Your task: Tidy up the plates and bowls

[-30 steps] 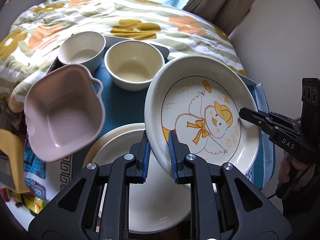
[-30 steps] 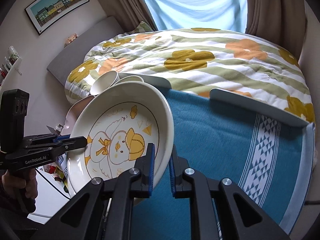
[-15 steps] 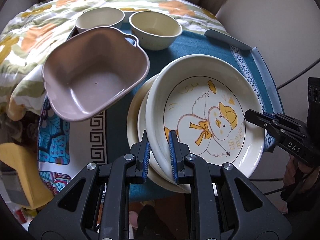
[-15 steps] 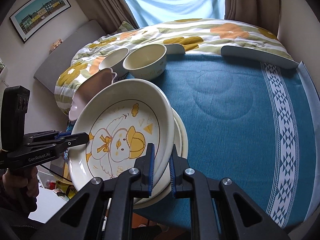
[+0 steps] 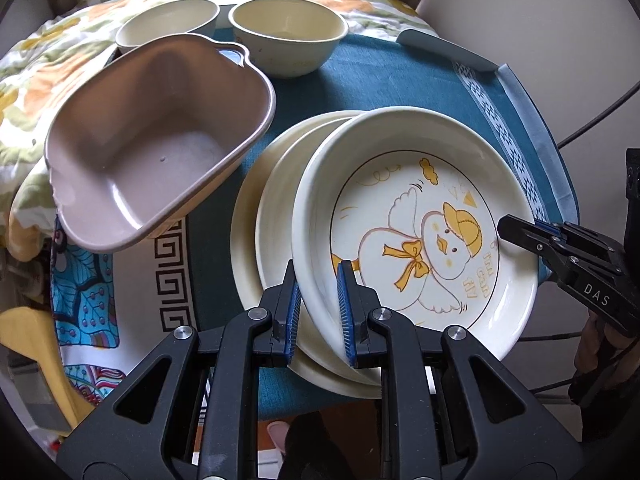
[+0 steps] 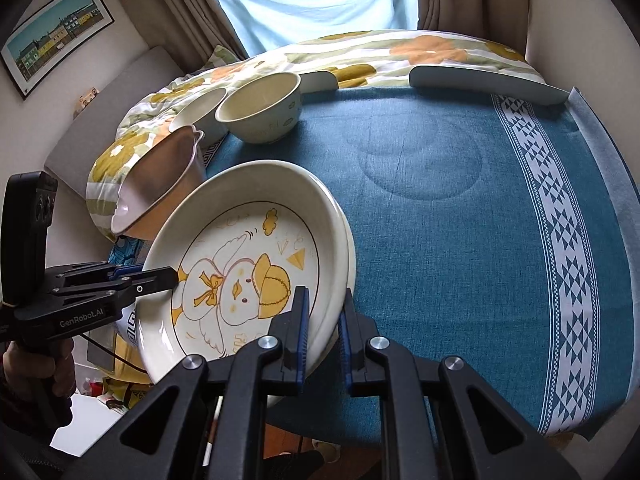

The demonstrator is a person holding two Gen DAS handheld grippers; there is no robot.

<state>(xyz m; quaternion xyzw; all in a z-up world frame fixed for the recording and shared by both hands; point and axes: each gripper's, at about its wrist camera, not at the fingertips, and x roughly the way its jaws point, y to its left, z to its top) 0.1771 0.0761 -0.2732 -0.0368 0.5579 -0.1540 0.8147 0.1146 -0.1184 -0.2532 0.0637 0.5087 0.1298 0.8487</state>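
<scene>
Two plain plates (image 5: 256, 240) under the duck plate (image 5: 416, 232) show clearly only in the left wrist view; the right wrist view shows just their edges, plus the bare teal tablecloth (image 6: 460, 200). Each claw grips the duck plate's rim between its blue pads: the left gripper (image 5: 319, 312) on one side, the right gripper (image 6: 323, 336) opposite. Whether the plate rests on the stack or sits tilted just above it is hard to tell. Beyond stand a pink square bowl (image 5: 160, 140) and two cream bowls (image 5: 288, 36).
</scene>
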